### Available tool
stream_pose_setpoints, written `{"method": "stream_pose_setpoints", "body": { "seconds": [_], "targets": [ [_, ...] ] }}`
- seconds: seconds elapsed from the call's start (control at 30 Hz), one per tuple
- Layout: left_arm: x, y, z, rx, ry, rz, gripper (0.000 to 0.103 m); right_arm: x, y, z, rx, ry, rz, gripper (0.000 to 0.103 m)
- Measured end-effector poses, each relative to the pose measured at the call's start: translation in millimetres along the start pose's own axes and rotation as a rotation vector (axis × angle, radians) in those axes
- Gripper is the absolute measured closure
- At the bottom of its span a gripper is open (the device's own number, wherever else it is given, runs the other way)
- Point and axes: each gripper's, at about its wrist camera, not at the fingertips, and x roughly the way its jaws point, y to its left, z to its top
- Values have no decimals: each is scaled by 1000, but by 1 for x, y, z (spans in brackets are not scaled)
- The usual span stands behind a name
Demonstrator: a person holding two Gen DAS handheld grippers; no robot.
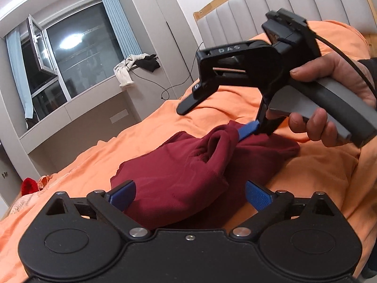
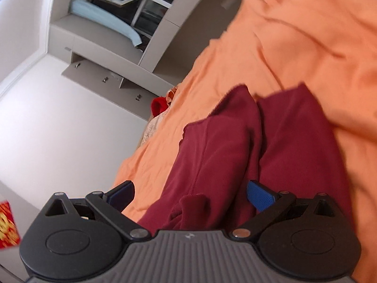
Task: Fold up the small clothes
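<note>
Garment: small dark-red knit garment [image 1: 179, 179], rumpled and partly bunched, lying on the orange cotton bedspread [image 1: 318, 179]; in the left wrist view at centre, spreading from 9 o'clock toward 3 o'clock; in the right wrist view [image 2: 235, 155] running from 6 o'clock up to 12 o'clock in two long lobes, maybe legs or sleeves, cannot tell which.

Left gripper: black two-finger gripper with blue pads [image 1: 189, 194], spread wide, low over the near hem of the cloth, nothing pinched; cloth passing between the pads but not squeezed.

Right gripper: second black gripper [image 2: 189, 194], spread wide in its own view, pads either side of the garment's near end, no grip visible. Seen from the left wrist at 1 o'clock [image 1: 226, 120], held in a bare hand [image 1: 334, 94], one blue pad touching a raised fold of the fabric.

Surroundings: grey padded headboard [image 1: 259, 7] at 12 o'clock; window with pale blue curtain [image 1: 70, 54] at 10 o'clock; bright red fabric item [image 1: 29, 185] at 9 o'clock by the bed edge, well apart from the work.

Step in hand: likely early, spreading or arranging the garment before a fold; no clean fold formed yet.

Next move: probably closing both pairs of pads on matching edges or corners, lifting slightly, pulling flat, then laying one half over the other. Care called for in catching one layer only, since the bunched knit hides its edges.
</note>
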Motion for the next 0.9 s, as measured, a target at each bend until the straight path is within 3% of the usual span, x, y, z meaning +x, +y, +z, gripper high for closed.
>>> {"method": "stream_pose_setpoints", "body": {
  "seconds": [0.27,0.4,0.53,0.7,0.8,0.83,0.9],
  "targets": [
    [-4,3,4,2,-17,1,9,9,-8,9,89,-49,48,0],
    [-3,3,3,6,-6,0,11,19,-5,9,87,-58,28,1],
    [-1,4,4,6,11,-1,16,27,-6,9,95,-62,-30,11],
    [1,6,4,5,22,-13,29,33,-11,9,120,-75,-100,30],
    [0,3,5,26,13,-35,48,35,-13,10,114,-92,-158,58],
    [0,2,6,32,10,-44,58,36,-14,11,115,-97,-177,73],
    [0,2,8,33,4,-43,66,37,-16,13,114,-106,-187,83]
  ]
}}
